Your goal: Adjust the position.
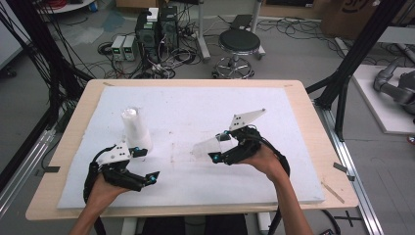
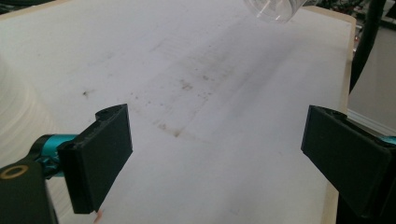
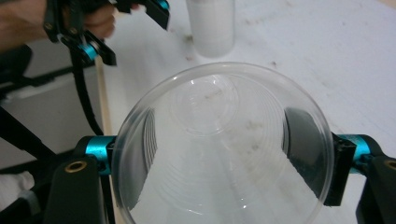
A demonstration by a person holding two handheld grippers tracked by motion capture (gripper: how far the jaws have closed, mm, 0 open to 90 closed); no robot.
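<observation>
We read the step as carrying: a single clear plastic cup (image 3: 219,144) sits clamped in the right tool (image 1: 214,149), jaws closed on its sides near the rim. In the high view the cup hangs on its side above the white mat (image 1: 195,105), right of centre, apparently clear of the surface, base pointing left toward the cup stack (image 1: 135,128). The right gripper view looks straight into the cup's mouth, and the stack shows beyond it.

The stack stands upright, mouth down, on the left part of the mat. The left tool (image 1: 147,166) is just beside it on the near side, jaws wide apart and holding nothing; the left gripper view shows bare mat between the two black jaws, plus the held cup's base (image 2: 275,9) at the top edge. Whether the left tool touches the stack we cannot tell.

Our judgement of the next move: either the loose cup goes onto the stack, or it gets set down on the mat. Stacking would call for turning it mouth down and lining it up over the stack's top. The left tool looks placed to steady the stack.

Counts:
- two tools
- one loose cup
- one stack; number of cups in it not readable
- one mat on one wooden desk (image 1: 313,142)
- one stool (image 1: 239,43) on the floor behind
</observation>
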